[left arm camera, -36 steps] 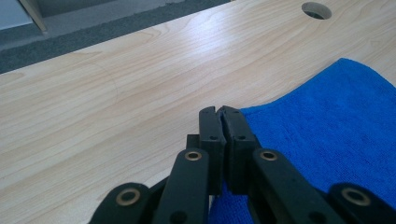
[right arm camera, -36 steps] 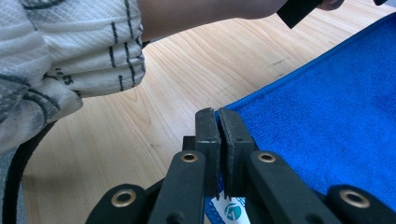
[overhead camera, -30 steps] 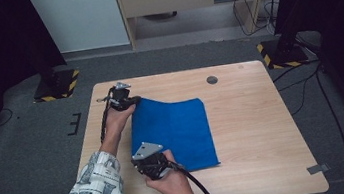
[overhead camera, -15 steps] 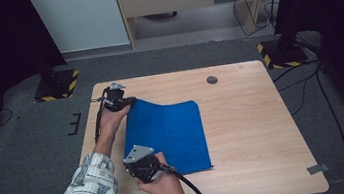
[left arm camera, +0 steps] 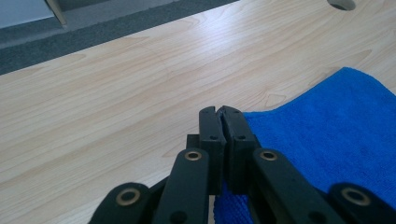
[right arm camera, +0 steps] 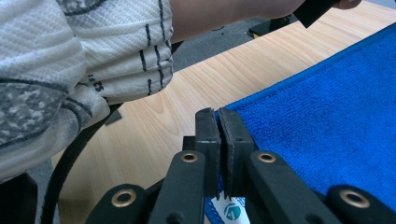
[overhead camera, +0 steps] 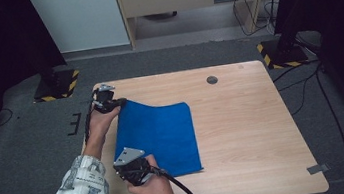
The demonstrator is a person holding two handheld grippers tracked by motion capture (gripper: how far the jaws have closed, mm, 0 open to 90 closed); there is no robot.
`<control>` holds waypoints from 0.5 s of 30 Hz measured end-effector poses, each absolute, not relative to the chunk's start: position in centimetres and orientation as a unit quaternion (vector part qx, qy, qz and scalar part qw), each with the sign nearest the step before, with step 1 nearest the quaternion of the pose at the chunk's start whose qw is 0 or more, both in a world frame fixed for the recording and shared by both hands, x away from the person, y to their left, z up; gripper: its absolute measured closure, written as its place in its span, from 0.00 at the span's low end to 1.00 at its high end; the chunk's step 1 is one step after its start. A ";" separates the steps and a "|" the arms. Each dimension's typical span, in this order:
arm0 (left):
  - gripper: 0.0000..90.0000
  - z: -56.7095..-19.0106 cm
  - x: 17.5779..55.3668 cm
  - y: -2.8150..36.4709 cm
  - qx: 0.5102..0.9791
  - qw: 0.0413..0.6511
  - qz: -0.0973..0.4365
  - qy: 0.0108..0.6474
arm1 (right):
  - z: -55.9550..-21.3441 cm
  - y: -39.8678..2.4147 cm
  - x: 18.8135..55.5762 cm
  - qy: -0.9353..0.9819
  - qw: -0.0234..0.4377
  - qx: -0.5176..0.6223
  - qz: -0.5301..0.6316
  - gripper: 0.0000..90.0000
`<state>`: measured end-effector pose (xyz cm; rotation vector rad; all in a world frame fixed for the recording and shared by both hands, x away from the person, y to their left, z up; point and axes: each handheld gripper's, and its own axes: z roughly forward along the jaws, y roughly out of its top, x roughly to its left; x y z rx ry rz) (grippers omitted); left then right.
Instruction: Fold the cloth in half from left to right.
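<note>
Both grippers, left (overhead camera: 110, 103) and right (overhead camera: 130, 169), have dragged the blue cloth (overhead camera: 162, 136) leftward, fingers pinching its corners.

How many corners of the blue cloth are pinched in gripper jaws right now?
2. The left gripper pinches the far left corner of the blue cloth; the right gripper pinches the near left corner. Both right-hand corners lie free on the table.
</note>
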<state>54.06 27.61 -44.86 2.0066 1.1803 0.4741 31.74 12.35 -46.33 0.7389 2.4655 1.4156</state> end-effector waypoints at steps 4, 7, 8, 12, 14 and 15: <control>0.97 -45.1 53.9 28.5 0.783 0.371 0.182 0.465 | -46.5 12.9 31.7 0.833 0.095 0.252 0.482 0.97; 0.97 -45.0 53.8 29.3 0.782 0.373 0.178 0.467 | -46.6 13.4 31.8 0.831 0.092 0.252 0.487 0.97; 0.97 -45.0 53.7 29.5 0.782 0.373 0.177 0.468 | -46.6 13.5 31.9 0.828 0.091 0.255 0.491 0.97; 0.97 -45.2 53.8 29.1 0.784 0.370 0.171 0.469 | -46.8 13.3 32.1 0.826 0.088 0.259 0.492 0.97; 0.97 -45.3 54.0 28.7 0.785 0.367 0.170 0.470 | -46.8 13.0 32.1 0.825 0.087 0.263 0.493 0.97; 0.97 -45.4 54.1 28.4 0.784 0.367 0.171 0.471 | -46.9 12.8 32.2 0.824 0.089 0.263 0.494 0.97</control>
